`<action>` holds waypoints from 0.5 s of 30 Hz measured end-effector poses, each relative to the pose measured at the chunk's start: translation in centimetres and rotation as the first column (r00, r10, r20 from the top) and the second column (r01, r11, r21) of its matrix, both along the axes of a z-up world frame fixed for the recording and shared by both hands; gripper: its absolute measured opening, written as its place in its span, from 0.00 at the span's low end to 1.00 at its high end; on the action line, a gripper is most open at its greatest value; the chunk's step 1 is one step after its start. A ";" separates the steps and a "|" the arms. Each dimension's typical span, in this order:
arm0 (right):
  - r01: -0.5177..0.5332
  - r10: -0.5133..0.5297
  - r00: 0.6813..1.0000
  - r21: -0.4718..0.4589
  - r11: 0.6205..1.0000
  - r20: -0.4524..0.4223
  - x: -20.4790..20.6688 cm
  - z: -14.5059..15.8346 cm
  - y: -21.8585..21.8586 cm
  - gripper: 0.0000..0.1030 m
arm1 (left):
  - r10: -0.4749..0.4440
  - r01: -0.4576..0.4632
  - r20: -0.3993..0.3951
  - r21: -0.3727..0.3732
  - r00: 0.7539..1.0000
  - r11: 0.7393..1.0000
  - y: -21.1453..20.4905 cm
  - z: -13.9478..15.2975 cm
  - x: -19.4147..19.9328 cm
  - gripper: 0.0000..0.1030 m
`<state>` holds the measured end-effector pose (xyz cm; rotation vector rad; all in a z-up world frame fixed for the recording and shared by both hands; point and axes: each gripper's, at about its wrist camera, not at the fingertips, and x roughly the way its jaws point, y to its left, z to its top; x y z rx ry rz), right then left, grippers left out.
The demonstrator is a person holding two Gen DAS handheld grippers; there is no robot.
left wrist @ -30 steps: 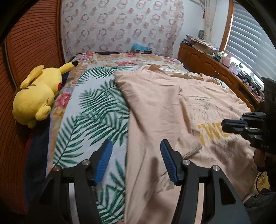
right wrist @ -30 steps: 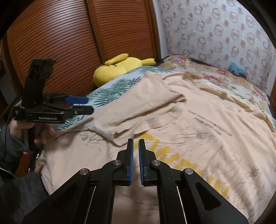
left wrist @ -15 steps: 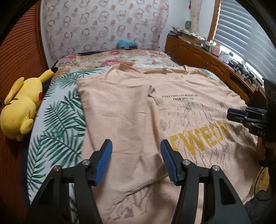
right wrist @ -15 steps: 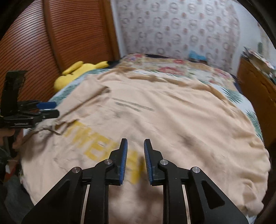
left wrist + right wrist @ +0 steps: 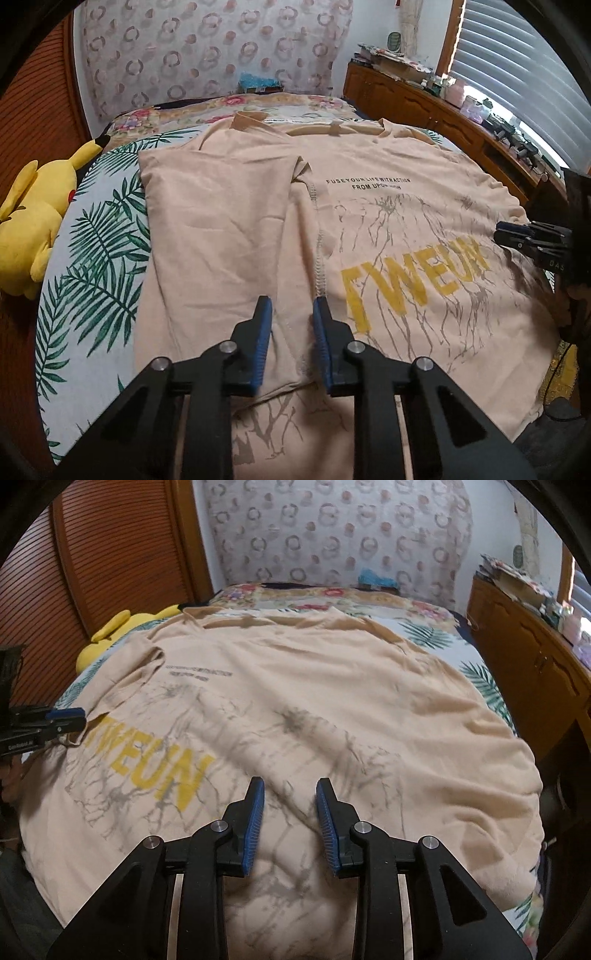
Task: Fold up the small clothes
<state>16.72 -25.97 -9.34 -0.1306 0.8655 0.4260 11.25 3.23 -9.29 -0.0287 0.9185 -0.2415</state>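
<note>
Left tool [image 5: 291, 314]: we see its jaws closing over the T-shirt [image 5: 388, 229]'s folded-in flap, at the bed [image 5: 96, 251]'s near edge.
Right tool [image 5: 290, 797]: we see its jaws opening, empty, above the T-shirt's print.

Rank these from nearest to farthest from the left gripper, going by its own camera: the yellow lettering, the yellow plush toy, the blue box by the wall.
From the left gripper:
1. Yellow lettering, just right, on the shirt.
2. Yellow plush toy, far left bedside.
3. Blue box, at the headboard wall.
</note>
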 end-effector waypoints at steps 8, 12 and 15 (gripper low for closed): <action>0.003 -0.003 1.000 0.002 1.000 -0.007 0.2 0.0 0.2 0.28 | -0.048 0.047 0.019 0.013 0.999 0.999 -1.4 0.7 -0.6 0.09; 0.007 -0.007 1.000 0.009 1.000 -0.010 0.2 0.0 0.2 0.28 | -0.007 0.007 0.004 0.043 1.000 0.999 -1.1 0.2 -0.1 0.09; 0.006 -0.006 1.000 0.008 1.000 -0.009 0.2 0.0 0.1 0.29 | 0.017 -0.017 -0.001 0.058 1.000 0.998 -0.7 -0.1 0.3 0.09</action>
